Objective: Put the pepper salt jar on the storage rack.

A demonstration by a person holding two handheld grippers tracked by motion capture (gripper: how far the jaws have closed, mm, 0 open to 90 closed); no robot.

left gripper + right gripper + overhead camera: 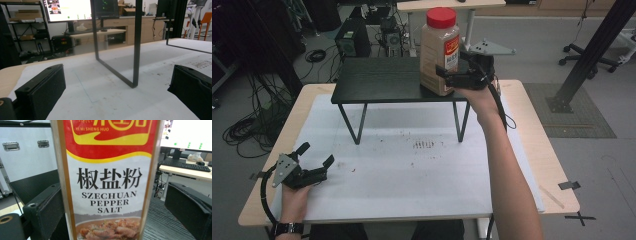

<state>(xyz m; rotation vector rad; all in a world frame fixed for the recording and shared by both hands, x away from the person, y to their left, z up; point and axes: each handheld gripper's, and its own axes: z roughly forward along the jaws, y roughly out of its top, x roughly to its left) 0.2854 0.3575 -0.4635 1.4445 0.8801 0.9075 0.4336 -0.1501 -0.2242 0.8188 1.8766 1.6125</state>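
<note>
A jar of Szechuan pepper salt (pixel 439 52) with a red cap stands upright on the right end of a low black stand (pixel 377 80). My right gripper (pixel 451 68) reaches in from the right with its jaws on either side of the jar's lower half. In the right gripper view the jar's label (pixel 110 182) sits between the jaws; the right jaw stands clear of it by a gap, so this gripper (pixel 112 192) is open. My left gripper (pixel 317 154) rests open on the white sheet at the near left, nothing between its fingers (pixel 40 87).
The white sheet (pixel 412 185) covers the wooden table, with dark specks (pixel 423 144) below the stand. The stand's thin black leg (pixel 136 50) rises ahead of the left gripper. Cables (pixel 247 130) lie on the floor at left; a black post (pixel 592 50) stands at right.
</note>
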